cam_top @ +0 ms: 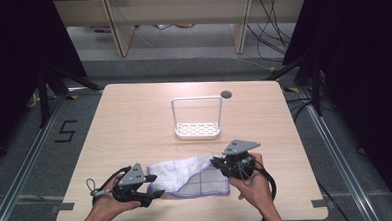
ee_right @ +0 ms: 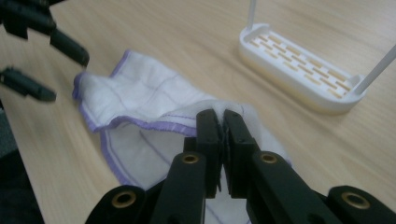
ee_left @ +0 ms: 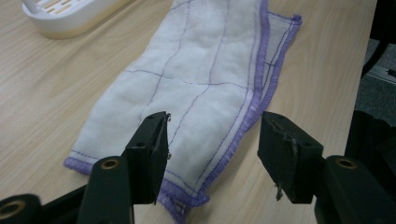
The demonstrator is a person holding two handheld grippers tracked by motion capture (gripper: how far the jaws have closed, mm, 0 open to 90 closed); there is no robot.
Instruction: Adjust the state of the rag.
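Note:
A white cloth [cam_top: 187, 175] with purple hems and thin purple grid lines lies partly folded near the table's front edge. My right gripper [cam_top: 217, 163] is shut on the cloth's right corner and holds it lifted, folding it over the rest; in the right gripper view the jaws pinch the cloth [ee_right: 154, 100] at their tips [ee_right: 222, 116]. My left gripper [cam_top: 157, 186] stands open at the cloth's left end. In the left gripper view its jaws [ee_left: 212, 140] straddle the near corner of the cloth [ee_left: 201, 79] without closing on it.
A white slotted rack [cam_top: 197, 130] with a tall wire handle stands at the table's middle, behind the cloth. A dark cable hole [cam_top: 226, 94] sits near the far edge. The wooden table [cam_top: 134, 118] is bare to the left and right.

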